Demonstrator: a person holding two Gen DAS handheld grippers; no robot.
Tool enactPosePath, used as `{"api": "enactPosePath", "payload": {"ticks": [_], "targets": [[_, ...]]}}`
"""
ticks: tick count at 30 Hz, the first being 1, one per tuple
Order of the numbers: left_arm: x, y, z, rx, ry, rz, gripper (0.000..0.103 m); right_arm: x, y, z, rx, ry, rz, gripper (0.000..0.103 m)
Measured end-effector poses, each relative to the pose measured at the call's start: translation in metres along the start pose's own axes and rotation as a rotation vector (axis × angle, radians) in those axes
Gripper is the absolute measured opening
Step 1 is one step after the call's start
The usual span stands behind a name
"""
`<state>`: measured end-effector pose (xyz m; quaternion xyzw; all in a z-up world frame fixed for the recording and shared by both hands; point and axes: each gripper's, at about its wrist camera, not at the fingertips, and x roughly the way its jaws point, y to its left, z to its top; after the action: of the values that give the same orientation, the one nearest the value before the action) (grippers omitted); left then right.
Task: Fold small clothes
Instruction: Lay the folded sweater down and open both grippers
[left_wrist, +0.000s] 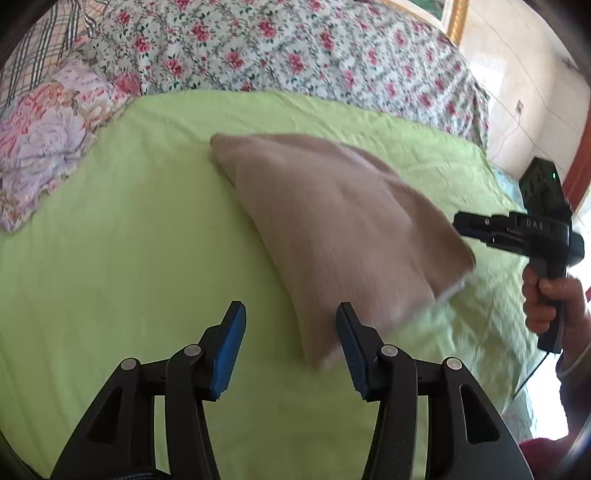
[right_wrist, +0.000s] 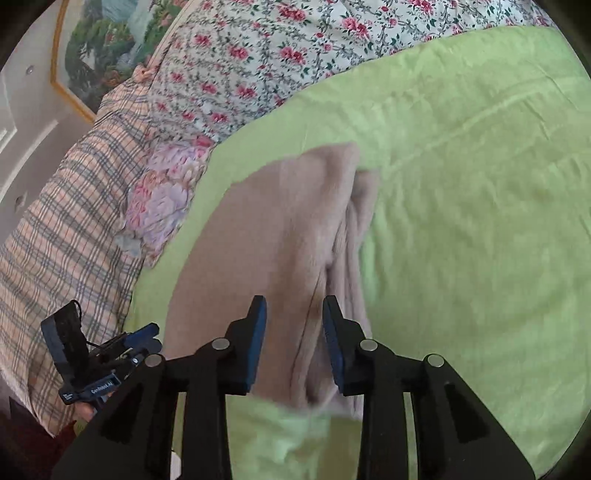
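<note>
A small beige garment (left_wrist: 332, 229) lies folded on the green sheet (left_wrist: 129, 240), blurred by motion. My left gripper (left_wrist: 291, 321) is open and empty, just in front of the garment's near corner. My right gripper (right_wrist: 293, 314) is open and hovers over the near end of the same garment (right_wrist: 277, 240), whose right side shows a rolled fold. In the left wrist view the right gripper (left_wrist: 461, 225) sits at the garment's right edge, held by a hand (left_wrist: 550, 299). In the right wrist view the left gripper (right_wrist: 147, 332) shows at the lower left.
A floral quilt (left_wrist: 277, 55) lies bunched along the back of the bed. A flowered pillow (left_wrist: 48, 140) and a plaid pillow (right_wrist: 59, 240) lie at the left. A framed picture (right_wrist: 107, 48) hangs on the wall. The bed's edge is at the right (left_wrist: 517, 206).
</note>
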<state>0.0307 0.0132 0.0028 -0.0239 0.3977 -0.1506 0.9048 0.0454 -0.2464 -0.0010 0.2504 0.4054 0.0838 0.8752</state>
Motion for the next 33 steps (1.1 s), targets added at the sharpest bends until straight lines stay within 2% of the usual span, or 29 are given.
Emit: {"api": "enactPosePath", "payload": {"ticks": [3,7,13,16,17,18,19,20,22,24,27,30,33], "targets": [[0.003,-0.009,-0.014,0.003,-0.001,0.025,0.055,0.007,0.005,-0.009,-0.030,0.021,-0.019,0.033],[0.018,-0.014,-0.012,0.001,-0.011,0.058,0.055,0.016,0.010,-0.010,-0.042,0.026,-0.016,0.033],[0.022,-0.031,-0.020,0.078,0.011,0.039,0.055,0.016,0.011,-0.015,-0.029,0.026,0.004,0.033],[0.026,-0.029,-0.015,0.058,-0.003,0.108,0.053,0.017,0.011,-0.017,-0.036,0.032,0.000,0.033],[0.029,-0.024,-0.012,0.030,-0.004,0.114,0.040,0.018,0.012,-0.018,-0.040,0.036,0.000,0.030],[0.034,-0.020,-0.009,-0.002,0.002,0.104,0.020,0.019,0.013,-0.016,-0.049,0.044,-0.003,0.014],[0.037,-0.017,-0.006,-0.021,0.011,0.094,0.015,0.019,0.016,-0.015,-0.057,0.051,-0.013,0.006],[0.038,-0.018,-0.005,-0.030,0.014,0.116,0.013,0.013,0.020,-0.010,-0.072,0.042,-0.025,0.006],[0.036,-0.028,-0.003,-0.014,0.021,0.182,0.011,-0.020,0.037,0.001,-0.139,-0.051,0.001,0.006],[0.033,-0.039,-0.007,-0.002,0.040,0.223,0.009,-0.039,0.043,0.007,-0.201,-0.078,-0.040,0.006],[0.041,-0.043,-0.013,-0.017,0.076,0.238,0.008,-0.021,0.019,0.001,-0.187,0.011,-0.126,0.005],[0.048,-0.042,-0.016,-0.048,0.106,0.244,0.008,0.008,-0.004,-0.018,-0.166,0.107,-0.173,0.005],[0.047,-0.040,-0.015,-0.063,0.119,0.226,0.008,0.016,-0.015,-0.026,-0.147,0.110,-0.182,0.005]]}}
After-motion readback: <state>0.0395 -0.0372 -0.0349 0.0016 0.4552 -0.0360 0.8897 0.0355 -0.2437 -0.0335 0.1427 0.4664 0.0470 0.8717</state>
